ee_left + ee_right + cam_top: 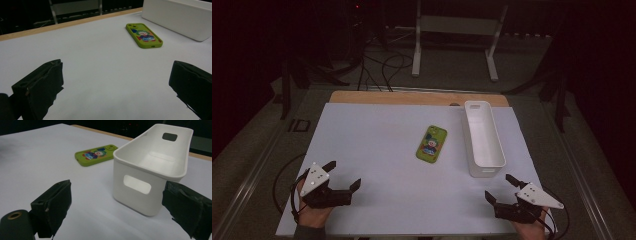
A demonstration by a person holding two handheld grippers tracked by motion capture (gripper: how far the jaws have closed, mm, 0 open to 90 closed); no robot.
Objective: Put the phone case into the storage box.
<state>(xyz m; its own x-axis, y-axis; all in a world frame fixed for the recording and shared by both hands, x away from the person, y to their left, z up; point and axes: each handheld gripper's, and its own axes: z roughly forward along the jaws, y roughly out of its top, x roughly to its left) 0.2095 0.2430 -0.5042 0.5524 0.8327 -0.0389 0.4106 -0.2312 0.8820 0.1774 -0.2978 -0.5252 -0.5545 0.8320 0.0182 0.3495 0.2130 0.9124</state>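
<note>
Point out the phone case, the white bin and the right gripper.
green phone case [432, 143], high view, middle of its printed back.
white bin [136, 196], right gripper view, near end wall below the handle slot.
right gripper [500, 188], high view, midway between its open jaws.

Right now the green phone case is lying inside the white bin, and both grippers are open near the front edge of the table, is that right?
Not quite. The green phone case lies flat on the white table surface, just left of the white bin, not inside it; the high view shows this. The rest holds: the left gripper and right gripper are open near the front edge.
</note>
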